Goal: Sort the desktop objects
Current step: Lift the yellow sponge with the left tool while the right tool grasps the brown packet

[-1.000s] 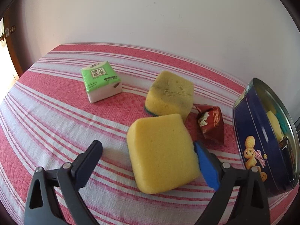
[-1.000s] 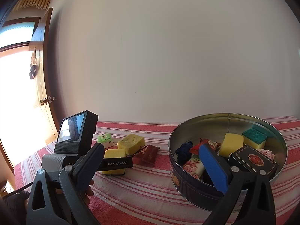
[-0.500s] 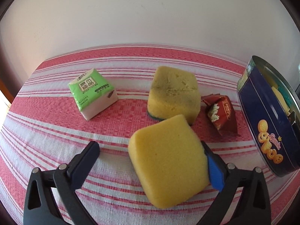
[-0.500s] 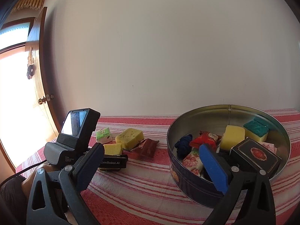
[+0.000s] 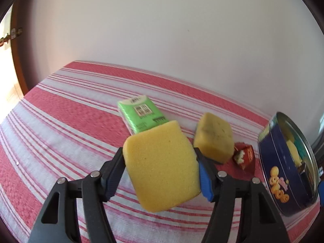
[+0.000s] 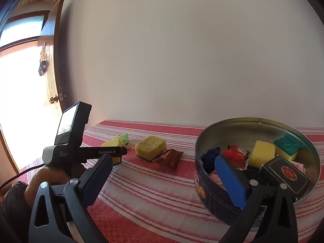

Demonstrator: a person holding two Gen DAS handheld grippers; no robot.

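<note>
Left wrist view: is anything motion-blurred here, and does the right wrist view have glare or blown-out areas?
Left wrist view: the striped tablecloth and green tissue pack are smeared; the yellow sponge between the closing left gripper stays fairly crisp. Right wrist view: sharp, but the window is blown out white; fisheye bends the edges.

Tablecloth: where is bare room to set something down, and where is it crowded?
Free: the striped tablecloth between the right tongs and the cookie tin, and left of the tissue pack. Crowded: the held sponge, second sponge and red wrapper cluster beside the tin.
</note>
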